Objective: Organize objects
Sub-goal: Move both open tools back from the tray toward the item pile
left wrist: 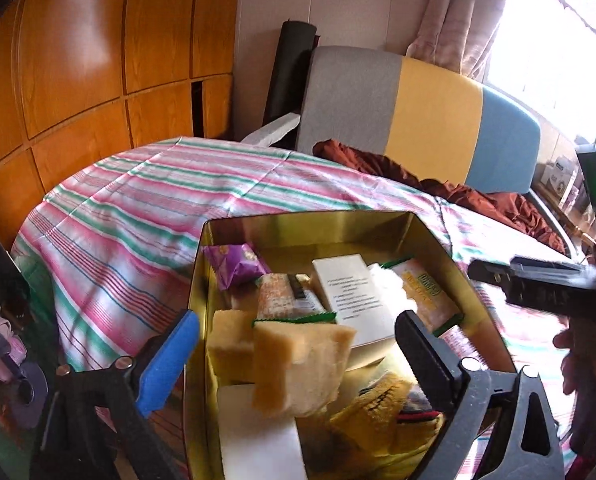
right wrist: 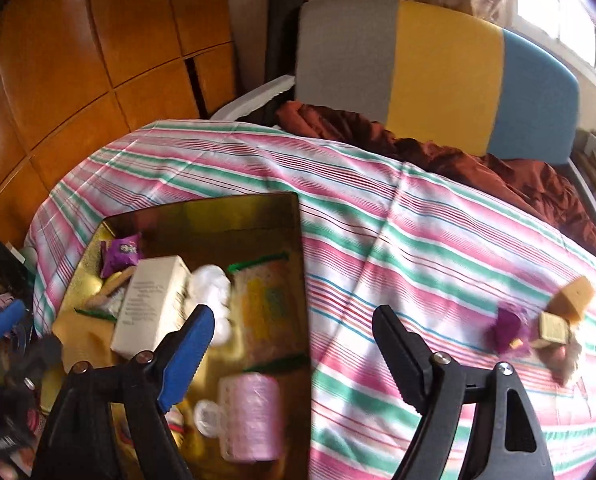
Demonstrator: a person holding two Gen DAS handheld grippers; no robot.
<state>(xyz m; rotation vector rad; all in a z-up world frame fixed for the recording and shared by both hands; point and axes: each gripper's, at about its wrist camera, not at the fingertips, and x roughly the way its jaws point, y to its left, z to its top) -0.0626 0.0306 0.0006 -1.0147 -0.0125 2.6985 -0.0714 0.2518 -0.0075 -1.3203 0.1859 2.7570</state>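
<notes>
On the pink, green and white striped bedspread (right wrist: 397,240) sits my open gold rectangular tin (right wrist: 202,208), its long axis running away from me toward the grey, yellow and blue headboard (right wrist: 437,72). It is already crowded with a white printed carton (right wrist: 154,300), a purple snack wrapper (right wrist: 120,254) and a pink ribbed roller (right wrist: 250,416).

What I judge is left to collect lies off to the right of the tin: a small cluster of a tan sponge wedge (right wrist: 573,292), a gold square packet (right wrist: 553,326) and a purple wrapper (right wrist: 505,326). The cluster sits well right of my right gripper (right wrist: 294,320), whose jaws stand released and empty over the tin's right wall, so this hand is the nearer one. The wedge's thin end points up and right; its long axis slants across the stripes.

My left gripper (left wrist: 298,332) hangs spread wide above the tin, a pale yellow sponge block (left wrist: 298,364) between the jaws, untouched.
</notes>
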